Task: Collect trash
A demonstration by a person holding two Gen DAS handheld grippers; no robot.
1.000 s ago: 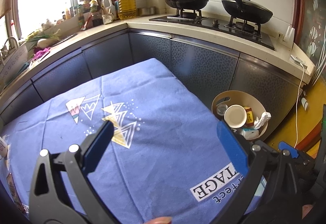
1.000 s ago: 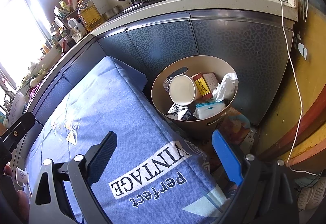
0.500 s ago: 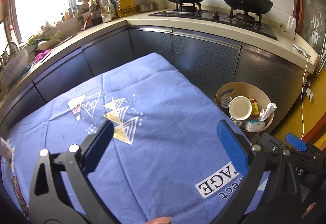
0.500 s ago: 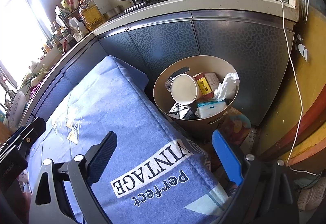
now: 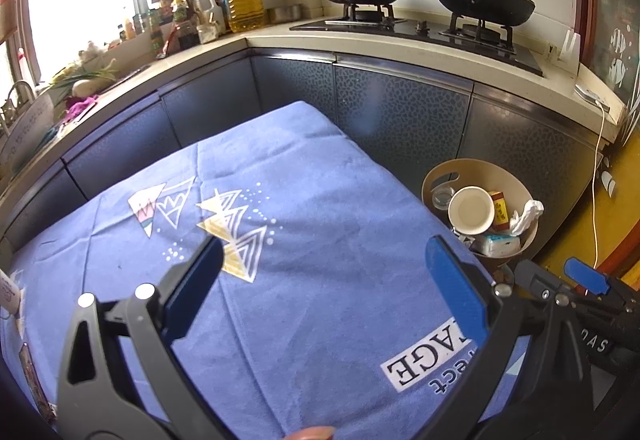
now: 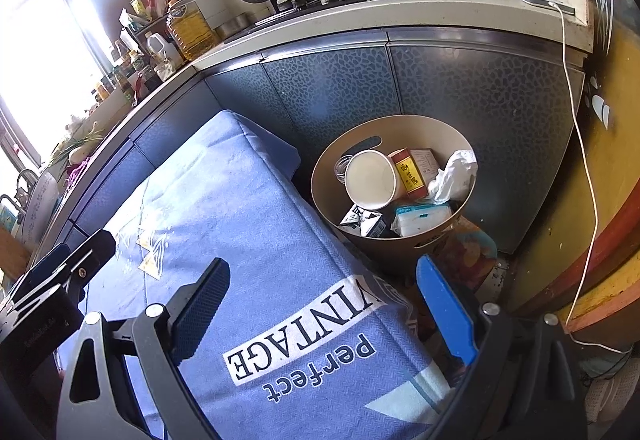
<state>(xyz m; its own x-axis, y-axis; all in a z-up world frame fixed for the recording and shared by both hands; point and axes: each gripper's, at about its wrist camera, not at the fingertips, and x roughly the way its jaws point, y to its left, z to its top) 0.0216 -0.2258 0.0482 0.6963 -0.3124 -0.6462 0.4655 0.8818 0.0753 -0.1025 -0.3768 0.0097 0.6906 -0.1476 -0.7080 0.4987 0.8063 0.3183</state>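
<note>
Left wrist view: the left gripper hangs over a worktop draped in a blue tablecloth, its two blue-padded fingers spread wide apart with nothing between them. The cloth directly under and ahead of the fingers is bare. At the far left edge of the frame, a small white item and a dark flat packet lie on the cloth; too little shows to say what they are. These look like the only trash not yet collected, and they lie to the left of and behind the left fingers. To the right, beyond the cloth's edge and lower down, stands a round tan trash bin holding a white paper bowl, a red and yellow box and crumpled white tissue. The right gripper's tip shows at lower right.

Right wrist view: the right gripper also has its fingers wide apart and empty, above the cloth's printed corner. The bin sits just ahead and slightly right of them, against the dark cabinets. The left gripper appears at far left. Judging by position, the left hand is much nearer the leftover items, and the right is nearer the bin.
</note>
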